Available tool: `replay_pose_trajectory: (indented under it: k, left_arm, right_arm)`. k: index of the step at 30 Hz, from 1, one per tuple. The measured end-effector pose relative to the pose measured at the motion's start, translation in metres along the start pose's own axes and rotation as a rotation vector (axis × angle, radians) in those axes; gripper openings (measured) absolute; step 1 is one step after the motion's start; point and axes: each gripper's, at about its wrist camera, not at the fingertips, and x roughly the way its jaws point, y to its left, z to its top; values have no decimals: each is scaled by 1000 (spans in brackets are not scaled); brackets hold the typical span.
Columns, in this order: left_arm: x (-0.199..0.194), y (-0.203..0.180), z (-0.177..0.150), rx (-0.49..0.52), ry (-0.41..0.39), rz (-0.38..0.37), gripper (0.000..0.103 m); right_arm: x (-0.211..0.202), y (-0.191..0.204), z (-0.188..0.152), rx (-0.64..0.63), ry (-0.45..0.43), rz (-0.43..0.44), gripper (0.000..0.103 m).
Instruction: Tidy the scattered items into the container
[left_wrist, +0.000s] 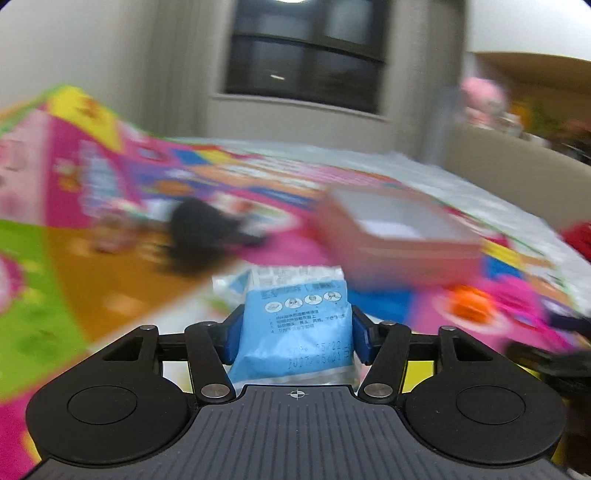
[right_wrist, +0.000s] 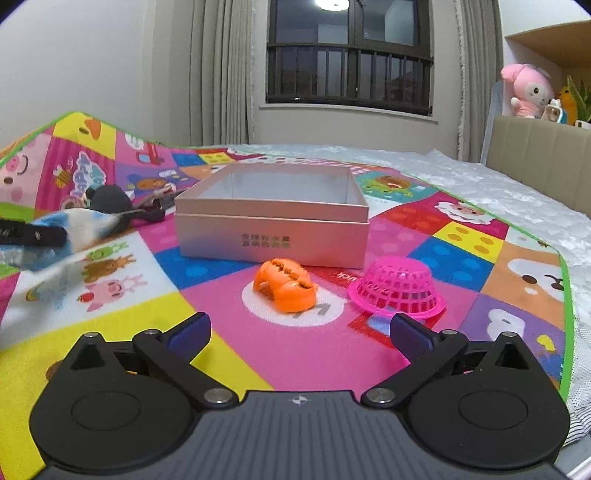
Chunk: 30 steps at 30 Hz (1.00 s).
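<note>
My left gripper (left_wrist: 297, 317) is shut on a light blue packet (left_wrist: 295, 332) printed with small icons, held above the play mat; this view is blurred. Ahead and to its right lies the open pinkish-silver box (left_wrist: 406, 254). In the right wrist view the same box (right_wrist: 273, 236) sits mid-mat. An orange plastic toy (right_wrist: 286, 286) and a pink mesh basket (right_wrist: 397, 288), turned upside down, lie in front of it. My right gripper (right_wrist: 301, 325) stands open just short of the orange toy, nothing between its fingers. The blue packet (right_wrist: 85, 225) shows at the left edge.
A black, dark-grey item (right_wrist: 109, 201) with a strap lies left of the box. The colourful play mat (right_wrist: 110, 332) covers a bed with a white quilt (right_wrist: 498, 192). A beige headboard (right_wrist: 535, 155) and plush toys (right_wrist: 526, 88) stand at the right.
</note>
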Motion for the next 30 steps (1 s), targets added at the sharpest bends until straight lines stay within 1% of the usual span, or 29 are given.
replay_pose_trajectory:
  k: [1, 2, 4, 6, 7, 10, 12, 14, 16, 18, 19, 20, 21, 22, 24, 26, 28, 30]
  left_arm:
    - [3, -10, -6, 14, 20, -36, 66]
    - [7, -17, -11, 26, 32, -53, 68]
    - [12, -27, -21, 55, 43, -49, 73]
    - [16, -26, -26, 45, 51, -43, 97]
    - [16, -23, -28, 24, 50, -37, 99]
    - [18, -10, -34, -33, 75, -33, 102]
    - [16, -8, -38, -27, 75, -36, 103]
    - [12, -12, -41, 2, 71, -27, 103]
    - [12, -16, -44, 27, 68, -10, 103]
    - [12, -19, -46, 43, 70, -1, 103]
    - [12, -19, -46, 49, 71, -1, 103]
    - [11, -19, -47, 51, 73, -3, 103]
    - [10, -19, -47, 56, 74, -5, 103]
    - [8, -20, -47, 65, 70, -4, 103]
    - [2, -22, -48, 74, 57, 10, 103]
    - [-7, -24, -48, 85, 38, 17, 103]
    - [-16, -27, -44, 95, 12, 24, 103]
    - [-22, -29, -38, 85, 11, 28, 103]
  right_arm:
    - [-1, 2, 0, -11, -3, -3, 103]
    - [-4, 4, 0, -24, -9, -5, 103]
    - [-9, 5, 1, -43, -20, -3, 103]
    - [-13, 3, 3, -54, -26, -6, 103]
    - [-14, 1, 4, -53, -28, -12, 103]
    - [-11, -9, 11, -51, -25, -50, 103]
    - [-3, -18, 20, -48, -12, -91, 103]
    - [11, -32, 30, -35, 10, -123, 103]
    - [29, -45, 38, -10, 59, -151, 103]
    - [51, -56, 42, 19, 134, -158, 103]
    - [61, -61, 41, 38, 165, -146, 100]
    - [67, -64, 39, 49, 189, -129, 89]
    - [71, -64, 37, 48, 206, -115, 85]
    - [73, -62, 35, 40, 211, -104, 78]
    - [64, -56, 33, 10, 179, -107, 78]
    - [47, -48, 33, -23, 126, -115, 78]
    - [28, -43, 33, -33, 89, -88, 78]
    - [7, -39, 33, -39, 55, -44, 78]
